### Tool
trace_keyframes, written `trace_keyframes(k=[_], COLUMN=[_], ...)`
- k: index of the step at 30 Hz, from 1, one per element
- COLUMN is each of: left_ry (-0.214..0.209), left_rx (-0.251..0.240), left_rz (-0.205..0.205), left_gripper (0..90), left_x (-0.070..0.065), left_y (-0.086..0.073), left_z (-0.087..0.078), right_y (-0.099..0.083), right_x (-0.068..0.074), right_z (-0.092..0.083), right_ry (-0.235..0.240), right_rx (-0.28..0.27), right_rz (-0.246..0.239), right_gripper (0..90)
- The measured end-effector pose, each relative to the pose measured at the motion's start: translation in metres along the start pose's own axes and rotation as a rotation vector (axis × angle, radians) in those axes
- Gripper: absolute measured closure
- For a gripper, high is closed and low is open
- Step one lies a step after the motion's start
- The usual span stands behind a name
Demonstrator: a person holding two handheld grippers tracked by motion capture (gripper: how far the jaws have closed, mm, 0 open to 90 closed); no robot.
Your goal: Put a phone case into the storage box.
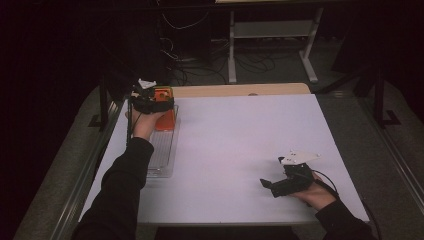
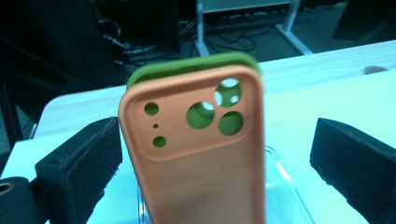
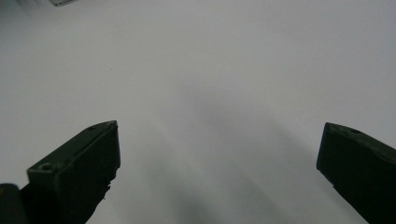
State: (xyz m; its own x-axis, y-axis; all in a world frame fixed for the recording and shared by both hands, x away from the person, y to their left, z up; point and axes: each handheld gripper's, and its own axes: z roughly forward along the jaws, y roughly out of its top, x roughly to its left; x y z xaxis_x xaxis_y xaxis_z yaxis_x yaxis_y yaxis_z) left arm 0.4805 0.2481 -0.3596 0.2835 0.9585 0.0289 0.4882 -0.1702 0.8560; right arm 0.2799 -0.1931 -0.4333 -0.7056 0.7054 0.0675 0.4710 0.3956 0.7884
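At the counter's (image 1: 240, 150) far left, your left gripper (image 2: 212, 154) stands spread around the orange phone case (image 2: 201, 154), upright in the clear tray (image 1: 162, 150) against a green case (image 2: 187, 65); release looks done, so back straight off. Your right gripper (image 3: 217, 158) rests spread, empty.

No legible text, label, brand, number or sign appears on the orange phone case (image 2: 196, 154) or elsewhere.
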Motion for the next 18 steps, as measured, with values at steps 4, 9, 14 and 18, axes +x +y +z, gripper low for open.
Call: trace_keyframes(k=[4, 9, 14, 18], left_ry=[-0.076, -0.183, -0.297, -0.372], left_rx=[-0.016, -0.003, -0.006, -0.017], left_rz=[0.011, 0.059, 0.106, 0.125], left_gripper=[1.9, 1.9, 2.0, 2.0], left_x=[-0.001, -0.006, -0.013, -0.020], left_y=[0.002, -0.001, -0.007, -0.015], left_z=[-0.013, -0.028, -0.046, -0.058], right_y=[0.000, 0.001, 0.001, 0.001], right_x=[0.000, 0.000, 0.001, 0.002], right_z=[0.001, 0.001, 0.000, 0.000], right_ry=[0.002, 0.001, 0.000, 0.003], right_rx=[0.000, -0.003, -0.004, 0.005], right_rz=[-0.006, -0.012, -0.007, -0.006], right_gripper=[0.0, 0.0, 0.0, 0.0])
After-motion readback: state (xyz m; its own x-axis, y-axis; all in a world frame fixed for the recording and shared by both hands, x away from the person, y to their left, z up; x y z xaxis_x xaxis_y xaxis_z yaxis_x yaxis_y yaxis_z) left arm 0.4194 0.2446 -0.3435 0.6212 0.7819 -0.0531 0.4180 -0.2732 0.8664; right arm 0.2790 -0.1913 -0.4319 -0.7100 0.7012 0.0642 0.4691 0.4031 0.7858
